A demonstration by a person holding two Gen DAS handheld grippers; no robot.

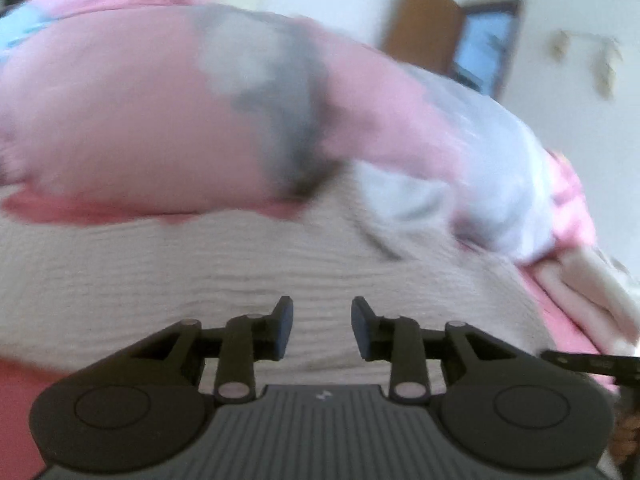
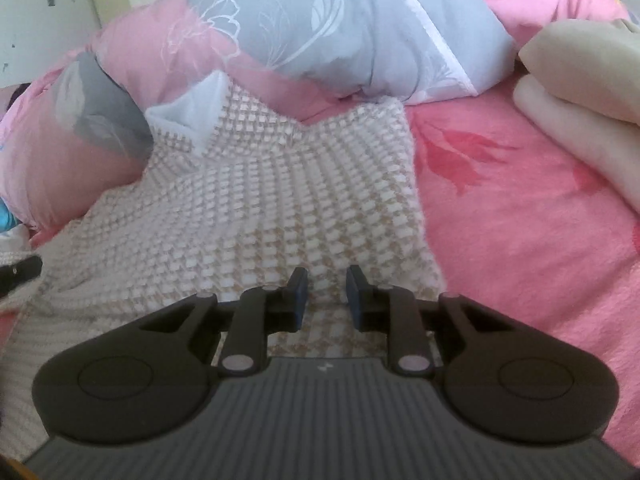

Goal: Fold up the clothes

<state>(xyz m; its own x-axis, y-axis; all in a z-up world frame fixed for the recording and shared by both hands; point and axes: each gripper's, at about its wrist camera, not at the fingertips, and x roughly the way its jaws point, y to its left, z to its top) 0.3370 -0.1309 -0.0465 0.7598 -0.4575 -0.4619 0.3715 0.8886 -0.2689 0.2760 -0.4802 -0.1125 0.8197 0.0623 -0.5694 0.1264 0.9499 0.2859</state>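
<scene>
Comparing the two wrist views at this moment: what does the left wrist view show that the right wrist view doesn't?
Only the left wrist view, which is blurred, shows a brown door and the white wall beyond the bed. Only the right wrist view shows the garment's white collar, the red flower print on the pink sheet, and the grey leaf-print pillow. Both share the cream textured garment spread flat, the pink bedding, a folded cream pile, and open empty fingers.

Left wrist view motion-blurred — quilt (image 1: 160, 112) smeared, cream stack (image 2: 592, 112) edge-cut
</scene>
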